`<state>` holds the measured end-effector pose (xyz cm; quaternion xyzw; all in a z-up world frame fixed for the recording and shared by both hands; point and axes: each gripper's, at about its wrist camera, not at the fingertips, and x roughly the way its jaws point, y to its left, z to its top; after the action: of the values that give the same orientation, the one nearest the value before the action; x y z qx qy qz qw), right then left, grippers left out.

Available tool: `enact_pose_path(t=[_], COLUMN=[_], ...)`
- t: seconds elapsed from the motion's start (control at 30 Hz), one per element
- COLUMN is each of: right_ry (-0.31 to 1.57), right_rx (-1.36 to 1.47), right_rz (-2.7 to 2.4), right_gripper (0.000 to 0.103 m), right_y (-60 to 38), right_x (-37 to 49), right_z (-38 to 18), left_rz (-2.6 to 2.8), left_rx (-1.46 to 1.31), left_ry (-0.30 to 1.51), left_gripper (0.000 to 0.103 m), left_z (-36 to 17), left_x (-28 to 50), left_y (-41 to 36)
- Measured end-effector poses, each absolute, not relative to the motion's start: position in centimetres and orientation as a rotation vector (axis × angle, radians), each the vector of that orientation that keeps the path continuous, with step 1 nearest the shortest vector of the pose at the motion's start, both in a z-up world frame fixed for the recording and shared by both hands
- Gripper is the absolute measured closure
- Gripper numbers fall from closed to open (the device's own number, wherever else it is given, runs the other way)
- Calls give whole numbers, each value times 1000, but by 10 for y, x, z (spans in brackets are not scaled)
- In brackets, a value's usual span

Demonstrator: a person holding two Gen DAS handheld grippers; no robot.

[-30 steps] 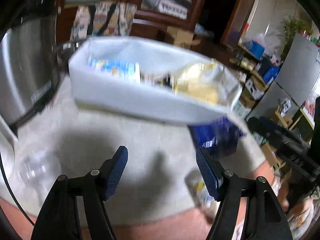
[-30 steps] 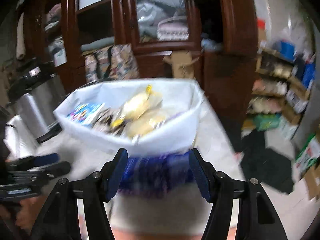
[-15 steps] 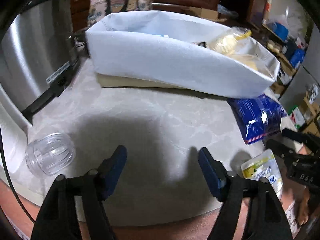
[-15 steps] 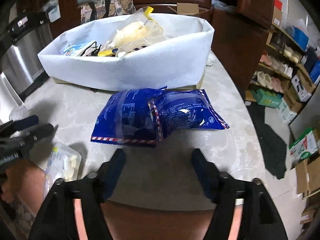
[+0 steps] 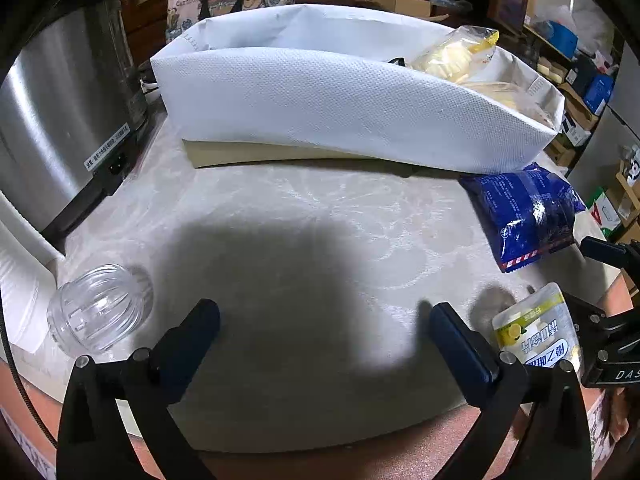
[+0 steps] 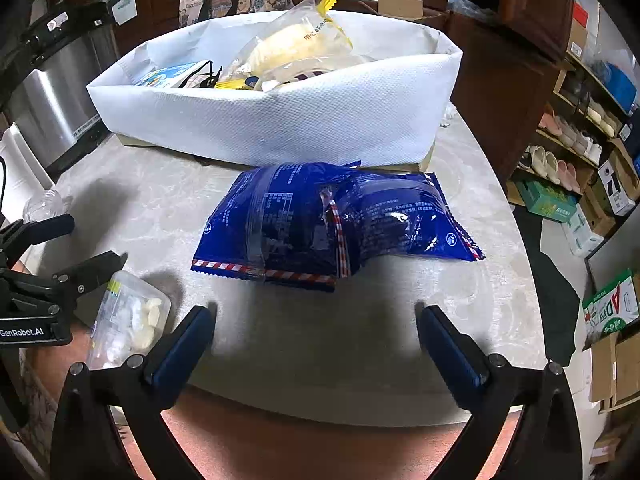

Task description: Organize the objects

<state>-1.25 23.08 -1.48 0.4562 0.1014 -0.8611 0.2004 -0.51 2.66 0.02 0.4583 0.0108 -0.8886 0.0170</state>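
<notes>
Since the earlier frames both views have tipped down from the cabinets to the surface [image 5: 320, 208], and both pairs of jaws have spread. We now see our left gripper [image 5: 325, 320] with its jaws opening, nothing between them but bare surface. Our right gripper [image 6: 314, 326] is likewise opening and empty, and the blue snack bag [image 6: 320, 220] lies flat just ahead of its fingertips, centred on the gap.

Beyond that bag stands the white fabric bin [image 6: 280, 120], already holding yellow snack packets [image 6: 296, 44], so we judge it the place where loose things go; the blue bag sitting just in front of its wall looks like the next to be lifted in.

The left view shows what the right barely catches: a clear ribbed jar [image 5: 98, 308] lying on its side just left of our left gripper, and a small lemon-printed pouch [image 5: 536, 332] just right of it, label legible. The right view gives the same pouch [image 6: 128, 320] from its clear side, pale pieces inside, and looks down into the bin, whose contents the left view mostly hides behind the near wall.
</notes>
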Motion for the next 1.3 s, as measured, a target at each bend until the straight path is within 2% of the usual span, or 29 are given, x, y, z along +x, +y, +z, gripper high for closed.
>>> enact_pose_path(t=[1.3], right_ry=[287], right_rx=[1268], right_rz=[-2402], right_gripper=[0], right_y=[236], right_x=[-11], right_z=[-15], left_rz=[-2762], left_rx=[1425], left_ry=[33], left_gripper=[1], left_z=[0], left_x=[-5], left_y=[27])
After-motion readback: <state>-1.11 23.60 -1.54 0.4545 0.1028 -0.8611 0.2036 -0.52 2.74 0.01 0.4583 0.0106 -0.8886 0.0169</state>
